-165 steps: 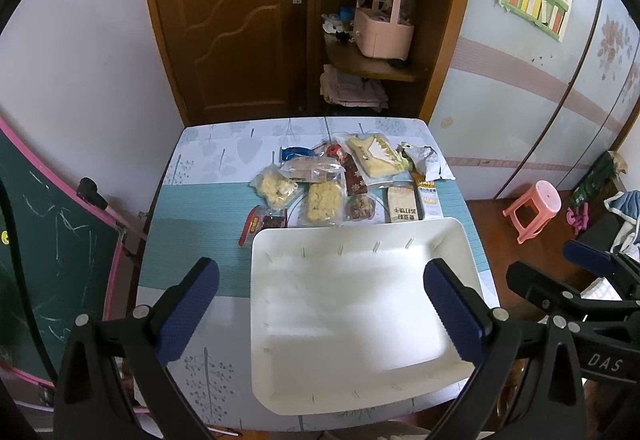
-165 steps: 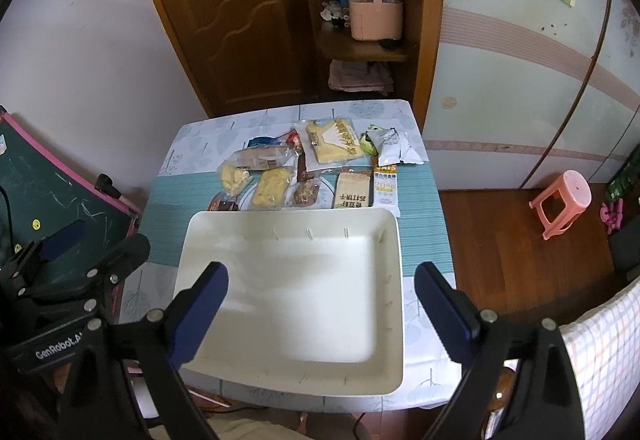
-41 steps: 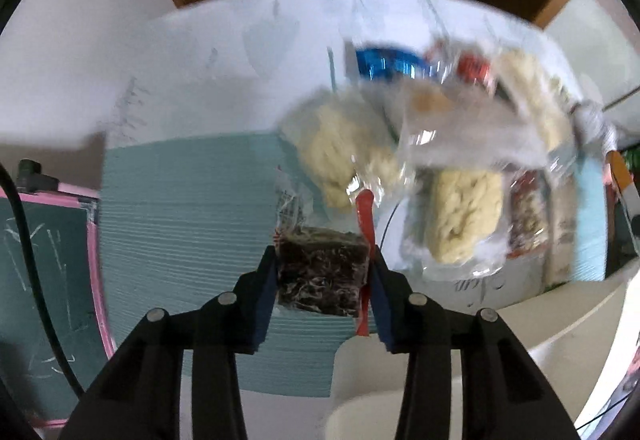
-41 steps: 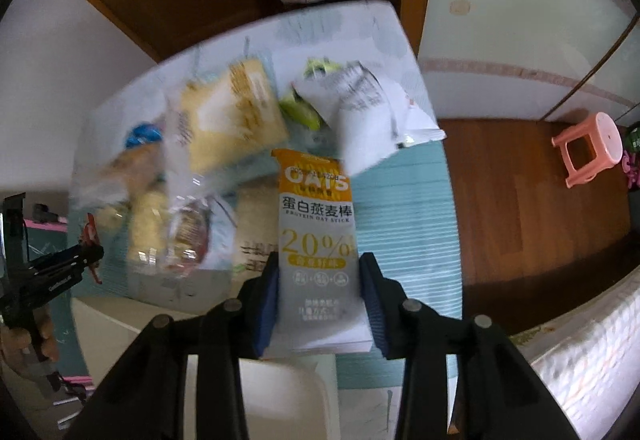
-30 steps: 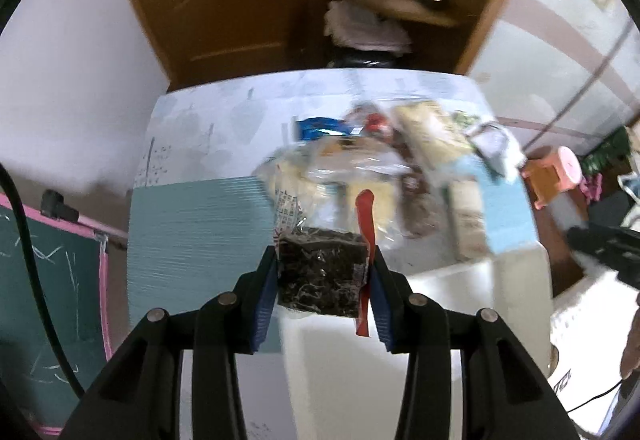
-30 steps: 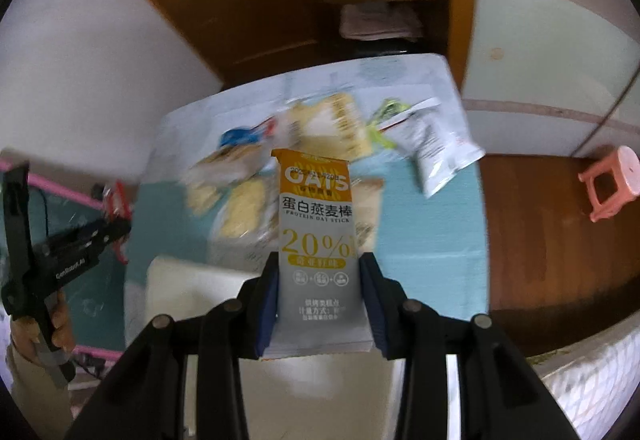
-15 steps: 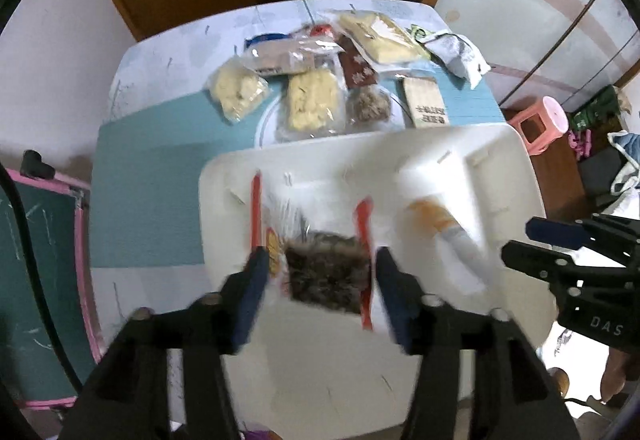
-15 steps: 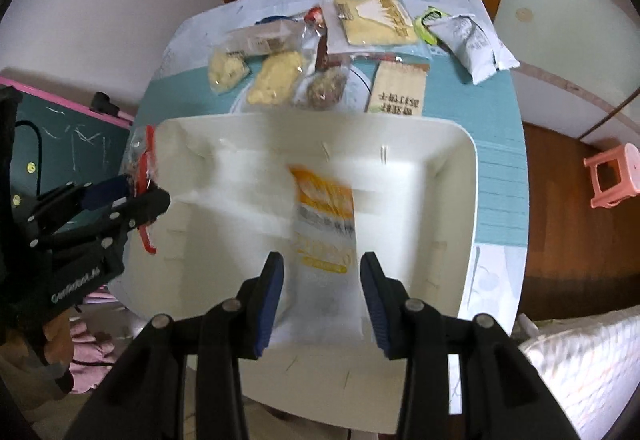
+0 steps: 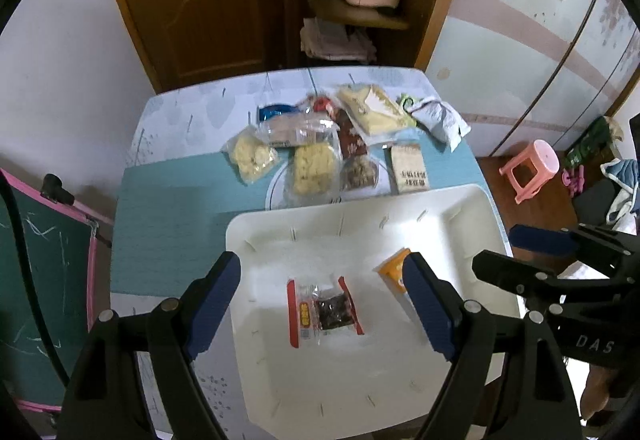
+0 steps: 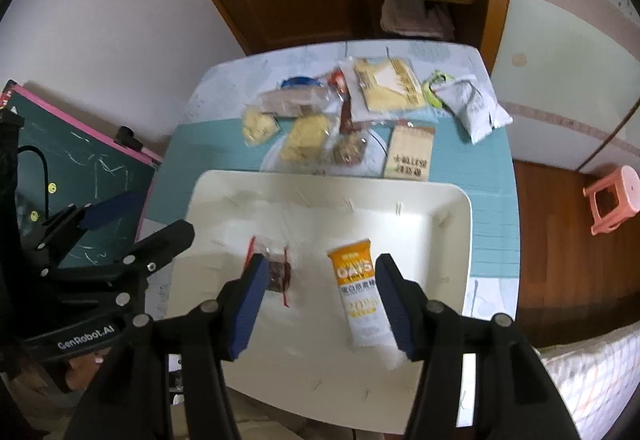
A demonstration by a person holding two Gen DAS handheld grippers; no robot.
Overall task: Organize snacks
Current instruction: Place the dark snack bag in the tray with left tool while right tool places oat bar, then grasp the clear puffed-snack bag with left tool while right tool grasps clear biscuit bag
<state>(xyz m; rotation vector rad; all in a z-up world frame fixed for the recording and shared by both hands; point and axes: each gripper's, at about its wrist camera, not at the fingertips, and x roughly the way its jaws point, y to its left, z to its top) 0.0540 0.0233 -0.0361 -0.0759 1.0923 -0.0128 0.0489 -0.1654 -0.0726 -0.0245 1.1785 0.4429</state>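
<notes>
tray (image 9: 472, 207) lower centre on tabletop (image 9: 168, 199) | seaweed pack (image 9: 326, 310) in tray, left of oat bar (image 10: 362, 298) | other snacks (image 9: 316, 163) above tray, frame centre

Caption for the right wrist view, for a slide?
Open right gripper above white tray holding oat bar packet and dark snack packet.

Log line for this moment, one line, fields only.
left gripper: open | right gripper: open | white tray: holds dark snack pack, oat bar | rest of snacks: on table beyond tray
</notes>
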